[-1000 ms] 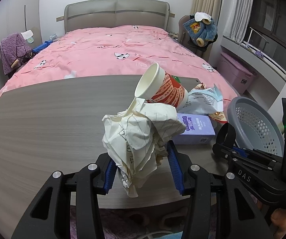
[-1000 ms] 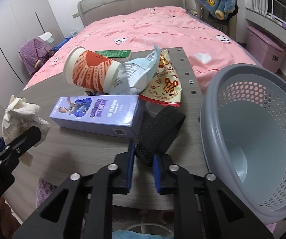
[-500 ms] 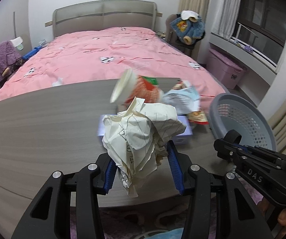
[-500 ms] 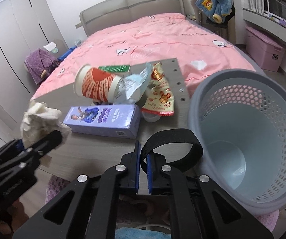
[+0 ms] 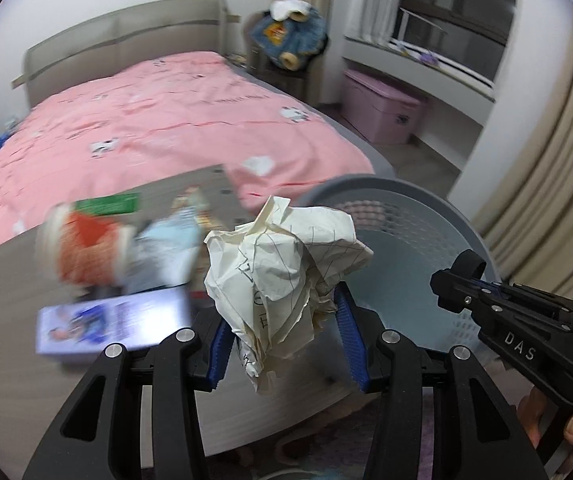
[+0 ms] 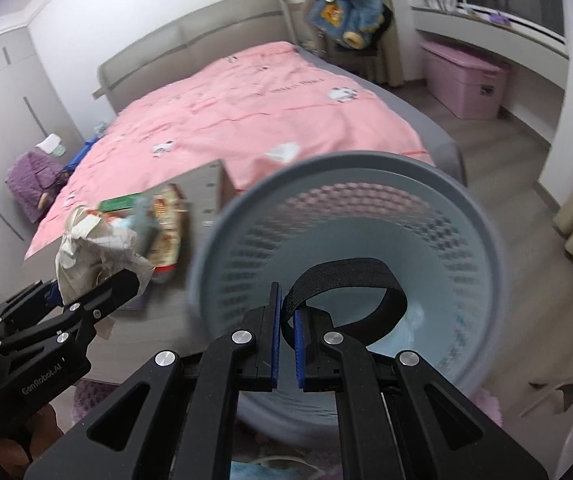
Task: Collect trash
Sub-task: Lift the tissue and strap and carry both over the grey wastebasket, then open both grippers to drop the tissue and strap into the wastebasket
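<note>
Left gripper (image 5: 284, 330) clamped on a crumpled paper ball (image 5: 286, 276), hanging right at the near rim of the grey basket (image 5: 406, 196). Right gripper (image 6: 285, 316) pinched tight on a black strap loop (image 6: 350, 276), held over the basket's open mouth. Cup (image 5: 86, 252), wrappers and a purple box (image 5: 114, 326) lying on the table (image 5: 2, 280), all blurry.

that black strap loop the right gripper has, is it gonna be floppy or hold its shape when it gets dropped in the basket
Probably floppy: the black strap loop bends into a soft oval where the right gripper pinches one edge. It looks thin and light, so it should fall limp into the grey basket and not roll.
</note>
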`<state>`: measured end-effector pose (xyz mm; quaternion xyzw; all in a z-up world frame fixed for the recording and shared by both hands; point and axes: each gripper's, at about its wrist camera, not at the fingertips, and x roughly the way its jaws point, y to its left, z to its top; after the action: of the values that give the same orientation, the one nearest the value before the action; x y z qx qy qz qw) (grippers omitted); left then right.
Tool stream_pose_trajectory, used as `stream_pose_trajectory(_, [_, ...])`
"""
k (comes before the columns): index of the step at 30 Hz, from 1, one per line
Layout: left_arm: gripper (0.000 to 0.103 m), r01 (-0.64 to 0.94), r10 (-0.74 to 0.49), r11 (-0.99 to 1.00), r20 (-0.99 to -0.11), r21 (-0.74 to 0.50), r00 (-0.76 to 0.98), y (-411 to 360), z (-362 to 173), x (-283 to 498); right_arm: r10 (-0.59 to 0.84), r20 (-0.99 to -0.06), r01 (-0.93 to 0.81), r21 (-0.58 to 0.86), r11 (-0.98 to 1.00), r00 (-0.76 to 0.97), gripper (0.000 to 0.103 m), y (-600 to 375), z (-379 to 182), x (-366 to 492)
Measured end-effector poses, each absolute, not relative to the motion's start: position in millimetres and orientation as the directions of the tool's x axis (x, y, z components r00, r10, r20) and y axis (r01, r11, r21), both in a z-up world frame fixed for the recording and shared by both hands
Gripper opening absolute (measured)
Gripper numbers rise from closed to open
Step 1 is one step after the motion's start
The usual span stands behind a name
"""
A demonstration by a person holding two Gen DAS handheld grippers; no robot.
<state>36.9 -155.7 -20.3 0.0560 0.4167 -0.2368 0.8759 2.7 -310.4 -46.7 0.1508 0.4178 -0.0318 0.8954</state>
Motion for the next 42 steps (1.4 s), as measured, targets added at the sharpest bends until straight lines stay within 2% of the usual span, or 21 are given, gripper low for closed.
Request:
stream_pose_trajectory(6, [0.046, 0.512, -0.372, 0.854, -0.794, -0.09, 0.481, -203.4, -32.6, 47.8, 0.088, -0.781, 0.214, 0.275, 0.937, 0.619, 0.009, -343.5, -62.2, 4.5])
stream_pose_trajectory(14, [0.048, 0.513, -0.353, 0.855, -0.815, -0.081, 0.459, -224.2, -39.9, 60.2, 0.112, -0.785, 0.218, 0.301, 0.928, 0.609, 0.01, -360.8, -70.4, 10.5])
stream_pose_trajectory(17, [0.051, 0.509, -0.347, 0.857, -0.815, -0.075, 0.464, -226.2, -38.6, 62.8, 0.117, -0.785, 0.218, 0.307, 0.927, 0.608, 0.026, -363.0, -69.5, 11.6])
stream_pose_trajectory(18, [0.052, 0.508, -0.346, 0.858, -0.815, -0.074, 0.464, -226.7, -38.5, 63.9, 0.113, -0.781, 0.22, 0.306, 0.926, 0.614, 0.039, -363.9, -68.3, 10.7])
stream_pose_trajectory(19, [0.053, 0.507, -0.344, 0.859, -0.816, -0.074, 0.464, -227.2, -38.1, 64.4, 0.11, -0.778, 0.221, 0.306, 0.926, 0.619, 0.047, -365.5, -67.5, 10.2])
stream_pose_trajectory(22, [0.059, 0.506, -0.334, 0.861, -0.817, -0.061, 0.469, -228.2, -38.0, 64.7, 0.11, -0.775, 0.224, 0.312, 0.923, 0.623, 0.047, -367.4, -66.1, 9.7])
stream_pose_trajectory(42, [0.061, 0.481, -0.319, 0.875, -0.813, -0.055, 0.488, -218.3, -35.2, 59.6, 0.095, -0.772, 0.278, 0.337, 0.9, 0.628, 0.054, -372.6, -72.8, -1.3])
